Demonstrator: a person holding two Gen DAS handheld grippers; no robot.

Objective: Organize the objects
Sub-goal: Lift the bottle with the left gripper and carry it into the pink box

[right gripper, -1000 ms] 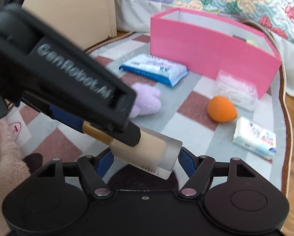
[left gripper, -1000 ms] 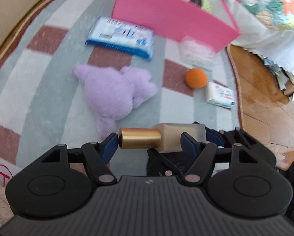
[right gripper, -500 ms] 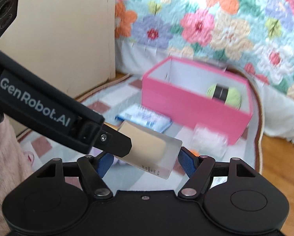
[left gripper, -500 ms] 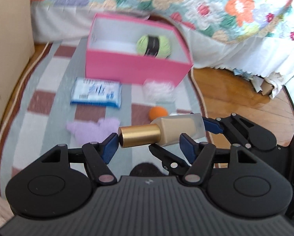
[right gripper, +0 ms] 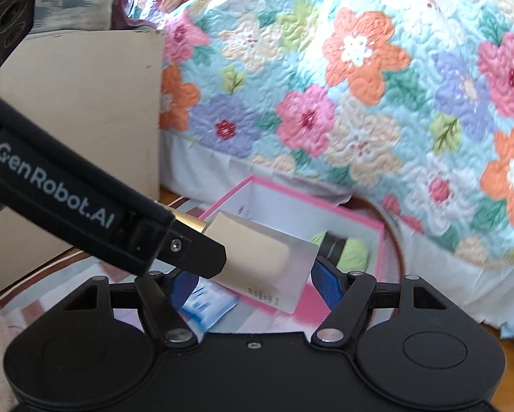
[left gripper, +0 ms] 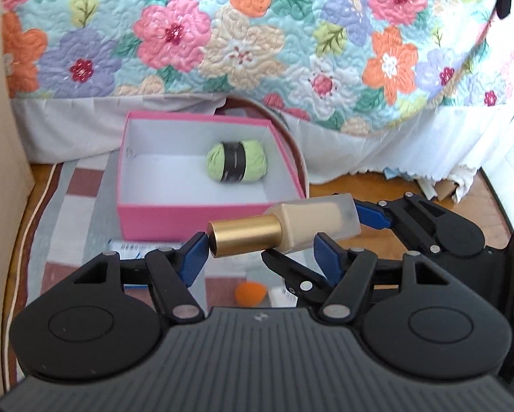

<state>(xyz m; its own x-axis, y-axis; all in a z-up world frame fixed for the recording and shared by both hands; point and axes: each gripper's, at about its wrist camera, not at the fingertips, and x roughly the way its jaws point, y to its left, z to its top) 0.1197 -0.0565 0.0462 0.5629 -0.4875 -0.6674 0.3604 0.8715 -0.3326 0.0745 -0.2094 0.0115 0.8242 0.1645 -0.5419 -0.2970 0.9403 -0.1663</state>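
Note:
A frosted beige foundation bottle (left gripper: 291, 230) with a gold cap hangs in the air, held by both grippers at once. My left gripper (left gripper: 260, 257) is shut on it, one blue pad against the cap's end and the other under the body. My right gripper (right gripper: 255, 279) is shut across the bottle's body (right gripper: 267, 257); its fingers (left gripper: 373, 218) reach in from the right. The left gripper's finger (right gripper: 188, 250) crosses in front of the cap. Beyond and below stands the open pink box (left gripper: 188, 218), with a green yarn ball (left gripper: 238, 161) inside.
On the striped rug below lie an orange sponge (left gripper: 250, 293), a blue-and-white pack (left gripper: 133, 247) and a small white pack (left gripper: 281, 297). A flowered quilt (left gripper: 257, 34) hangs behind the box. A beige cabinet (right gripper: 85, 120) stands left, wood floor (left gripper: 377, 189) right.
Both grippers have risen together with the bottle held between them. The views lifted from the rug toward the box and the quilt; the purple plush has dropped out of sight.

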